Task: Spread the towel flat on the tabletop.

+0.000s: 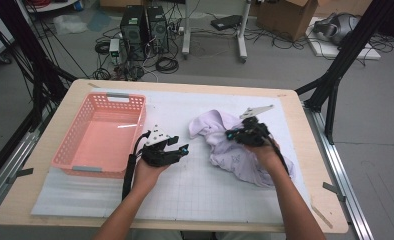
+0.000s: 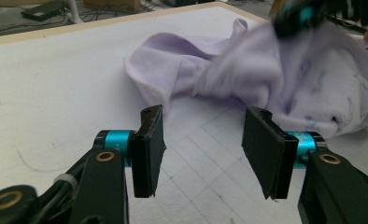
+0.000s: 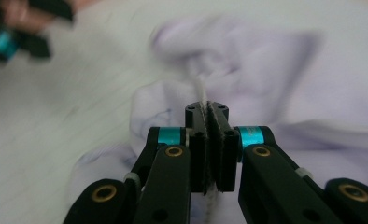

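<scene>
High view first: I have the table [image 1: 50,200] with its white gridded mat [image 1: 195,185] filling the middle of the frame, the pink basket [image 1: 101,132] standing empty at centre left, and the lilac garment [image 1: 225,150] crumpled at centre right. I judge the basket is the destination, so the cloth is gathered beside it rather than spread flat. My right gripper [image 1: 233,134] sits on top of the garment; in the right gripper view its jaws are pinched together on a thin ridge of fabric. My left gripper [image 1: 181,148] hovers between basket and cloth, about half open with nothing between the pads [image 2: 147,140], aimed at the near hem. Nothing blocks the way to the basket; only its near rim must be cleared. Floor cables [image 1: 165,62] and boxes lie beyond.
</scene>
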